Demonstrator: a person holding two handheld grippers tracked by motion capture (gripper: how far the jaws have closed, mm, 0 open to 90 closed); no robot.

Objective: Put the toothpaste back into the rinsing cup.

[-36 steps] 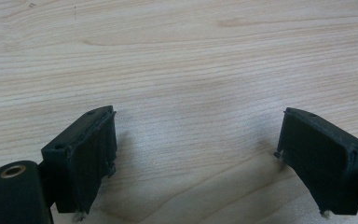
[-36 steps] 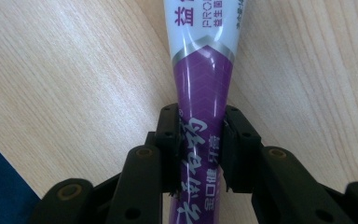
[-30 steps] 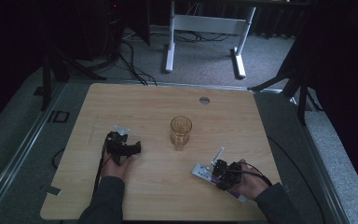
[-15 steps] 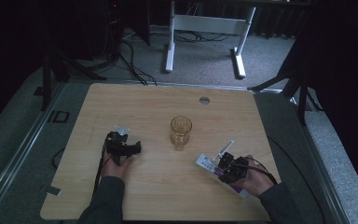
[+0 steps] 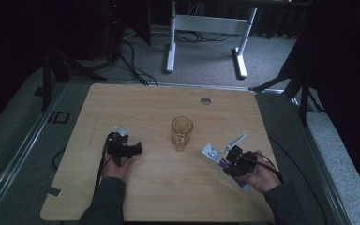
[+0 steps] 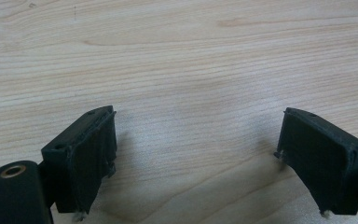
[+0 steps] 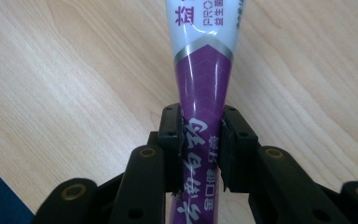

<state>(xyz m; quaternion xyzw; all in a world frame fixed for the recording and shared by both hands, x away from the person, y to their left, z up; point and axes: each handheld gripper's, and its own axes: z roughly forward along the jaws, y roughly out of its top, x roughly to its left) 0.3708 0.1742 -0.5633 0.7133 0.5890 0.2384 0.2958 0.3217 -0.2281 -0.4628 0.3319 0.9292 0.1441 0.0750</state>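
Right gripper view, right gripper (image 7: 200, 140) pinching purple toothpaste tube (image 7: 204, 70), left gripper (image 6: 196, 154) spread over table (image 6: 177, 56).

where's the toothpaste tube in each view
high view: toothpaste tube right of centre, slanting up-left from the right claw toward the glass cup.
right gripper view: tube centre, pinched between the jaws.
left gripper view: not in it.
shared landmark: wooden table.

high view: dim, dark surround | gripper views: bright, sharp, soft shadows
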